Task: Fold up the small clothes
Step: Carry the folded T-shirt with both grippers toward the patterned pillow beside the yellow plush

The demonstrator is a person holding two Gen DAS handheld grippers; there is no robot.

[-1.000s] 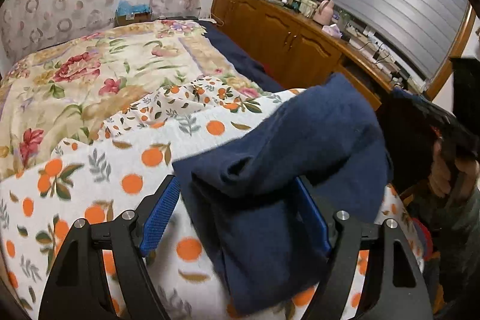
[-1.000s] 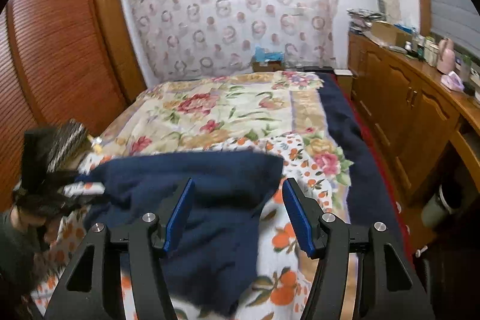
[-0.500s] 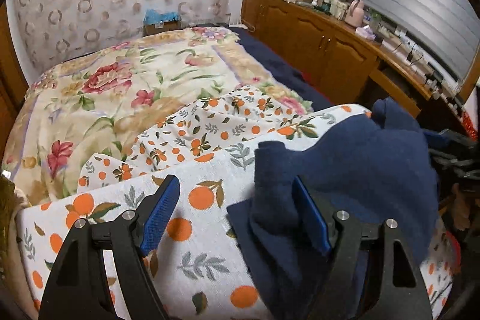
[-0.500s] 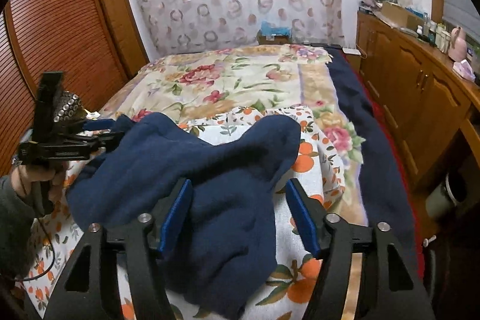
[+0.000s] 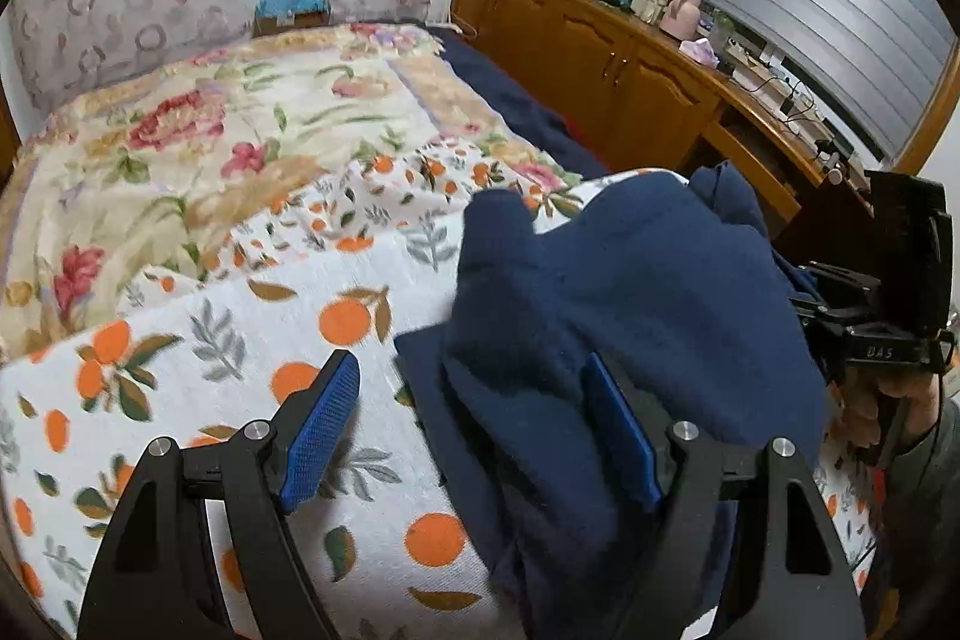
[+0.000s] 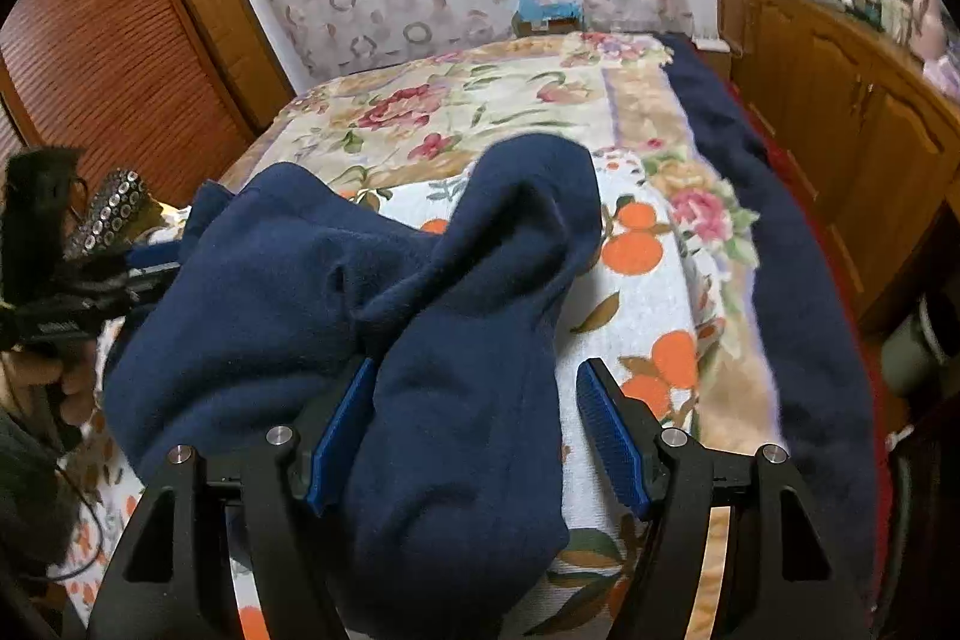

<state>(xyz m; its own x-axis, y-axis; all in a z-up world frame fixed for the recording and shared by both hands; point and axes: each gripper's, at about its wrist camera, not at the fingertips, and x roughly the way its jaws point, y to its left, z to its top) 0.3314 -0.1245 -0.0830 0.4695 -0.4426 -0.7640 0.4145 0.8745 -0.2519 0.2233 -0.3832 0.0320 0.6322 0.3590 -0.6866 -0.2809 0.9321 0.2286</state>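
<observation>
Left wrist view: bed (image 5: 252, 148) fills most of the frame, covered by a floral quilt (image 5: 198, 142) with an orange-print cloth (image 5: 336, 340) spread over its near end. Wooden cabinet run (image 5: 606, 64) stands along the right wall, its top cluttered with small items too blurred to identify. Navy garment (image 5: 636, 304) lies bunched on the orange-print cloth, right of centre, folded over itself in thick rolls. Left gripper (image 5: 474, 430) has its jaws spread wide with nothing clamped; the garment's near edge drapes over the right finger, and the left finger is clear of the fabric. Right wrist view: same navy garment (image 6: 384, 316) heaped at the near end of the bed, one lobe running down between the fingers. Right gripper (image 6: 477, 430) jaws also spread wide, not closed on the fabric; the left pad touches or sits under the cloth, the right pad stands apart from it.
</observation>
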